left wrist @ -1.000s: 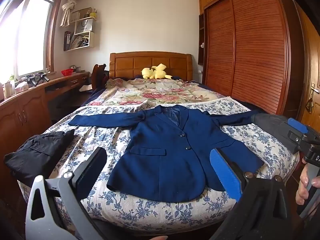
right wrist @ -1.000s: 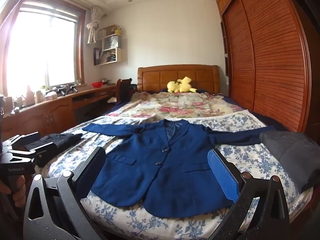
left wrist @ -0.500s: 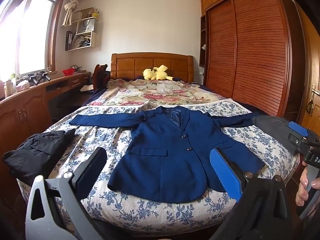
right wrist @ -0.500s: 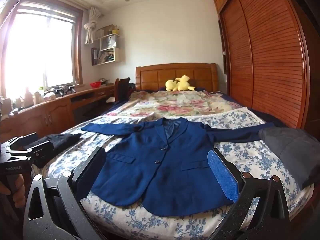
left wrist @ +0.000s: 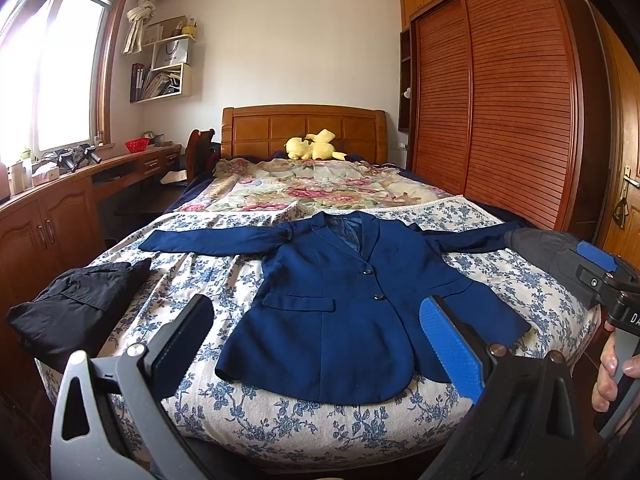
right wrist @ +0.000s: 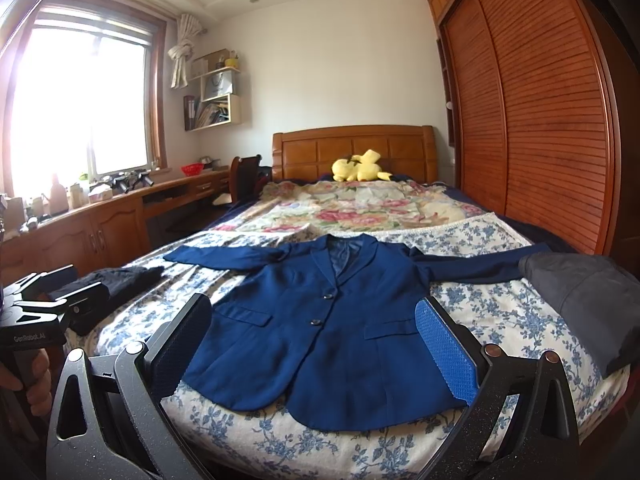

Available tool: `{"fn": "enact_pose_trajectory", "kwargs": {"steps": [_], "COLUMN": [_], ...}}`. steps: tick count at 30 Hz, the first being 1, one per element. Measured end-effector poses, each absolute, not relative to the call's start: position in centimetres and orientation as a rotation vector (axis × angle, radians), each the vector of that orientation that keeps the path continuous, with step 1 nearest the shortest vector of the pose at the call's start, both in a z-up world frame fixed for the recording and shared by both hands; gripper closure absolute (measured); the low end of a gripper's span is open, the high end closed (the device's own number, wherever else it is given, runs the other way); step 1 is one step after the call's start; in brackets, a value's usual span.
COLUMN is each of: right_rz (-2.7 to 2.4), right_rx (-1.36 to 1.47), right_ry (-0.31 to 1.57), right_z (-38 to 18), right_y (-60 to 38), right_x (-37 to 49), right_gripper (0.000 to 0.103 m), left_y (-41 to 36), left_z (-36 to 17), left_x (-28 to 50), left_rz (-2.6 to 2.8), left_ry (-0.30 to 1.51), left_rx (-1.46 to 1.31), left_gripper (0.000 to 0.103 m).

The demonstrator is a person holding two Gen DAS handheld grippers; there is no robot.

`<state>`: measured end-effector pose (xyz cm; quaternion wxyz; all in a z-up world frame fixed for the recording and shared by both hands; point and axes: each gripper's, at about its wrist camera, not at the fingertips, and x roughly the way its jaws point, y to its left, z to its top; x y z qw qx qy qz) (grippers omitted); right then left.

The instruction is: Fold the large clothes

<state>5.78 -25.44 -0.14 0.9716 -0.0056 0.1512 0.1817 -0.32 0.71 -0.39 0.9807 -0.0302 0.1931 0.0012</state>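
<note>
We see the dark blue button-up jacket (left wrist: 352, 300) lying flat on the bed's blue-flowered sheet (left wrist: 224, 280), sleeves spread wide, hem near the foot edge. Our left gripper (left wrist: 316, 344) and right gripper (right wrist: 312, 344) hang before it, jaws wide apart, holding nothing. A grey folded cloth (right wrist: 580, 300) hides one cuff.

Left tool (left wrist: 316, 344) held off the foot of the bed (left wrist: 280, 424), fingers spread wide, nothing between them. Navy blazer (left wrist: 340, 312) lies flat, face up, buttoned, hem near the foot edge, sleeves out toward both side edges. Black garment (left wrist: 76, 304) bunched at the bed's left edge. Grey garment (left wrist: 544, 248) at the right edge, covering the sleeve end. Right tool (left wrist: 600, 272) beside it, hand (left wrist: 612, 372) on its handle.
</note>
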Motion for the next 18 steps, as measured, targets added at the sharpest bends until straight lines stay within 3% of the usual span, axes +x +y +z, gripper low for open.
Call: {"fn": "enact_pose_trajectory", "kwargs": {"steps": [18], "right_rz": [0.37], "right_rx": [-0.007], "right_ry": [0.302], "right_z": [-0.22], "right_y": [-25.12], "right_x": [5.41], "right_gripper": [0.0], "left_y": [0.16], "left_z": [0.39], "left_x": [-0.86], "left_rz": [0.0], "left_ry": [0.382], "left_rx": [-0.043], "left_gripper": [0.0]}}
